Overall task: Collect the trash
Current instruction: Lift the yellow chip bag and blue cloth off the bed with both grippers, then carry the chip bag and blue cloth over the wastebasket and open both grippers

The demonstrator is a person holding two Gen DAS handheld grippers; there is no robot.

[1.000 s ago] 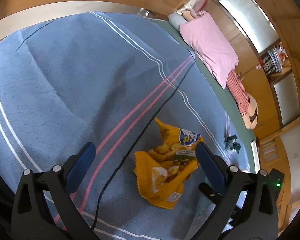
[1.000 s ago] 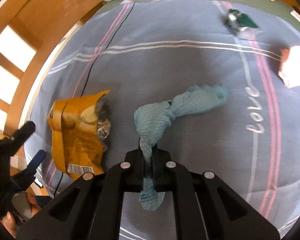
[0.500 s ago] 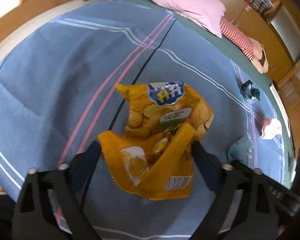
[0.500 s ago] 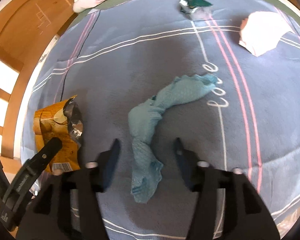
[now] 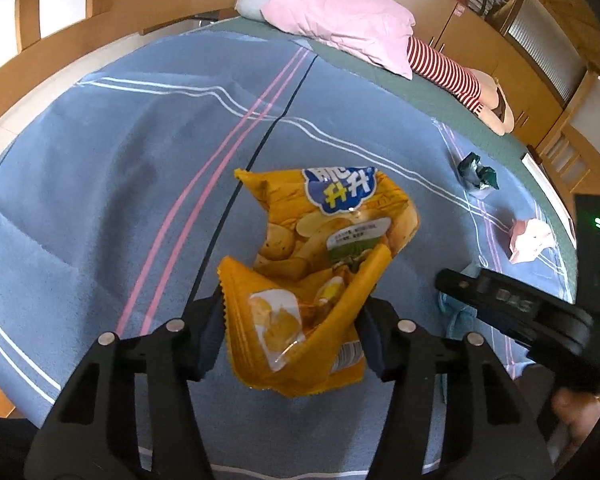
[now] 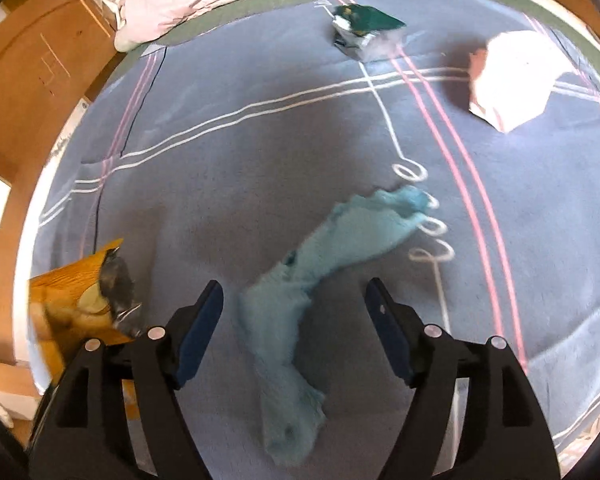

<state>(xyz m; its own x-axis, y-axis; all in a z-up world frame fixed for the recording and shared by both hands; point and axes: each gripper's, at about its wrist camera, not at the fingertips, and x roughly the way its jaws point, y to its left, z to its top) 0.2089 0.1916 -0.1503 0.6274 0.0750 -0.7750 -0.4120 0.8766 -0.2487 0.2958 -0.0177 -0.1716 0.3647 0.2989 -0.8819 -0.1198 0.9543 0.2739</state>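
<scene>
A crumpled yellow chip bag [image 5: 316, 276] lies on the blue blanket [image 5: 100, 184]. My left gripper [image 5: 294, 336] stands around its near end, jaws partly closed, pads touching or nearly touching the bag's sides. The bag also shows at the left edge of the right wrist view [image 6: 80, 304]. My right gripper [image 6: 296, 320] is open over a light blue sock [image 6: 316, 280] that lies loose on the blanket. A green wrapper [image 6: 364, 30] and a pink crumpled paper [image 6: 508, 80] lie farther off; both also show in the left wrist view, wrapper [image 5: 476, 170], paper [image 5: 530, 238].
A pink pillow [image 5: 340, 16] and a striped doll [image 5: 456, 76] lie along the far edge of the bed. Wooden cupboards [image 5: 496, 52] stand behind. The right gripper's body [image 5: 520, 312] crosses the right side of the left wrist view.
My left gripper moved onto the chip bag and narrowed around it. My right gripper let go of the blue sock and opened wide; the sock now lies on the blanket.
</scene>
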